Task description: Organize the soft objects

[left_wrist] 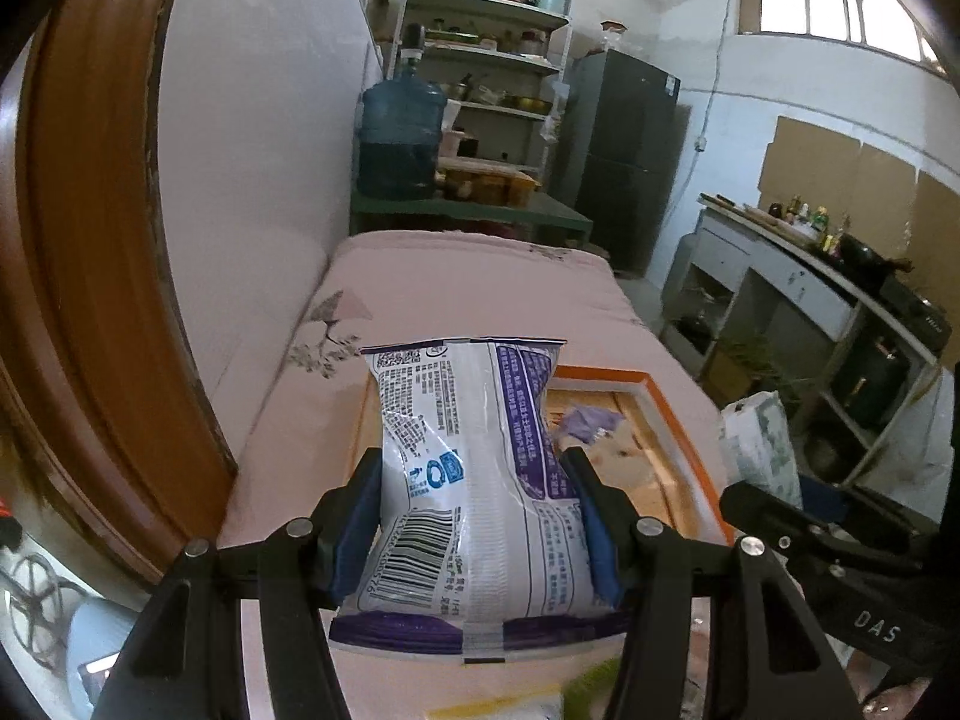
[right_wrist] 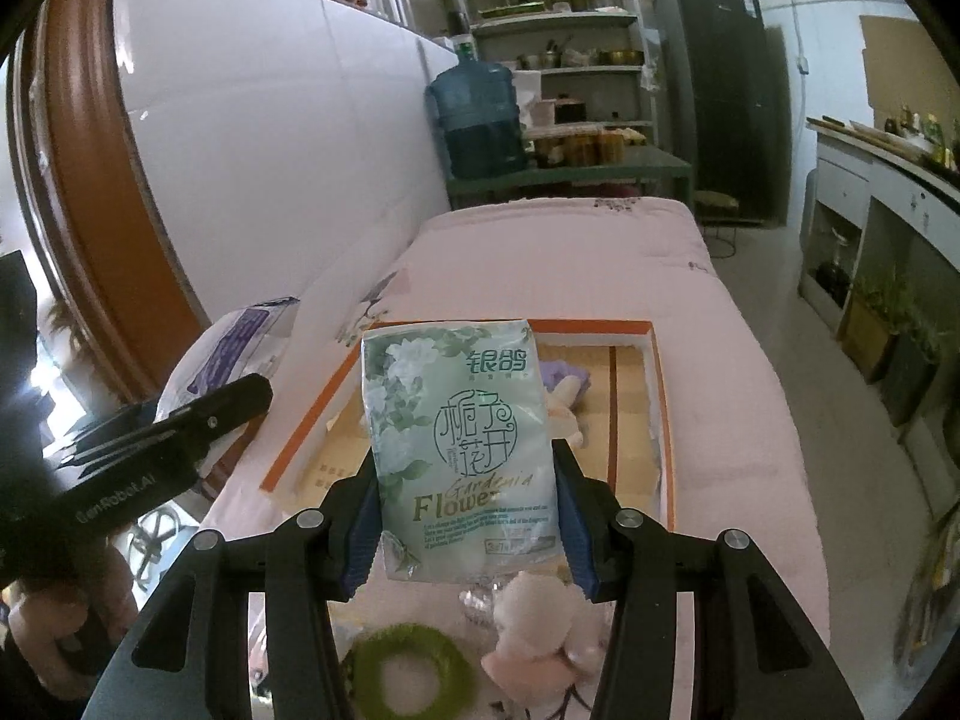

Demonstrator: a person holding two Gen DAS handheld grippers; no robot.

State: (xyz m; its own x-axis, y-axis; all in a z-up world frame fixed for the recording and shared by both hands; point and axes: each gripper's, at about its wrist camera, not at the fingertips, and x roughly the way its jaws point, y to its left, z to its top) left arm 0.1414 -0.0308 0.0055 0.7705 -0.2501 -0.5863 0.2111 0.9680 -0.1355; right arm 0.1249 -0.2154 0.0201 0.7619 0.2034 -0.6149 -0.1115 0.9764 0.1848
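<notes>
Our left gripper (left_wrist: 480, 516) pinches a crinkly white-and-purple plastic pouch (left_wrist: 468, 474). Our right gripper (right_wrist: 468, 510) clamps a soft green floral tissue pack (right_wrist: 459, 444) (glossy wrap), above the orange-rimmed cardboard box (right_wrist: 657, 360).

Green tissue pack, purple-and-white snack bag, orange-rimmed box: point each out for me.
Green tissue pack (right_wrist: 462, 450): right wrist view, printed front.
Purple-and-white snack bag (left_wrist: 474, 480): left wrist view, back panel.
Orange-rimmed box (right_wrist: 600, 324): right wrist view, far rim.
</notes>
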